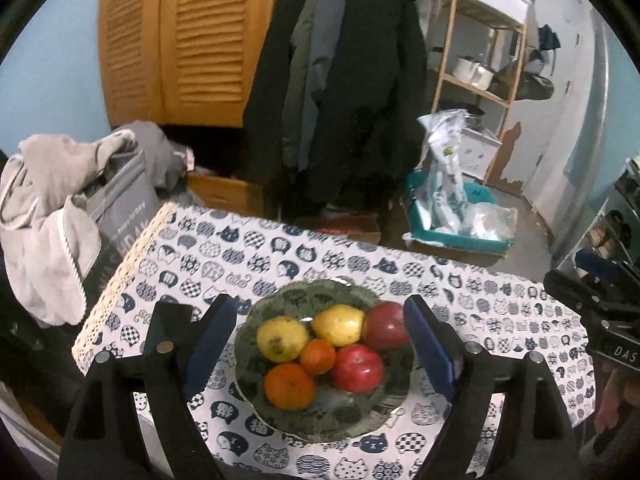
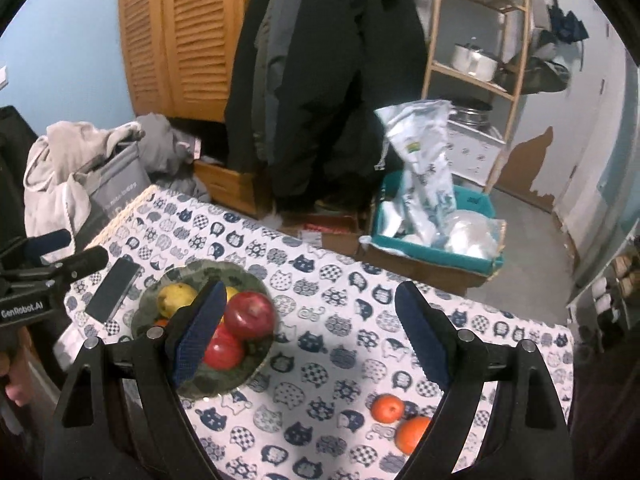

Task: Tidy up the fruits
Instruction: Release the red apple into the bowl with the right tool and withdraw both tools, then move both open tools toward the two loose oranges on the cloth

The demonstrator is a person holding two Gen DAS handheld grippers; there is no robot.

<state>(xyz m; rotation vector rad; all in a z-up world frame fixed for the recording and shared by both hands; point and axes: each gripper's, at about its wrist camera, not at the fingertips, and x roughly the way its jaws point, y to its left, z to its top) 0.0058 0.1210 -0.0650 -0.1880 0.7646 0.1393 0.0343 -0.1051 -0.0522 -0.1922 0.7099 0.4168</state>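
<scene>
A dark patterned plate (image 1: 352,420) (image 2: 248,280) sits on the table with the cat-print cloth (image 1: 280,248) (image 2: 332,364). On it lie two yellow pears (image 1: 280,338), two red apples (image 1: 358,366) (image 2: 250,316) and two oranges (image 1: 289,385). My left gripper (image 1: 320,344) hangs open above the plate, with nothing between its blue pads. My right gripper (image 2: 316,332) is open too and holds nothing. It hovers over the cloth to the right of the plate. Two loose oranges (image 2: 387,408) (image 2: 412,434) lie on the cloth near its right finger.
A dark phone (image 2: 113,290) lies left of the plate. Beyond the far table edge are a laundry pile (image 1: 60,208), hanging coats (image 1: 340,88), a teal box of bags (image 2: 432,236) and a wooden shelf (image 2: 480,60). A person's fingers (image 2: 12,384) show at the left edge.
</scene>
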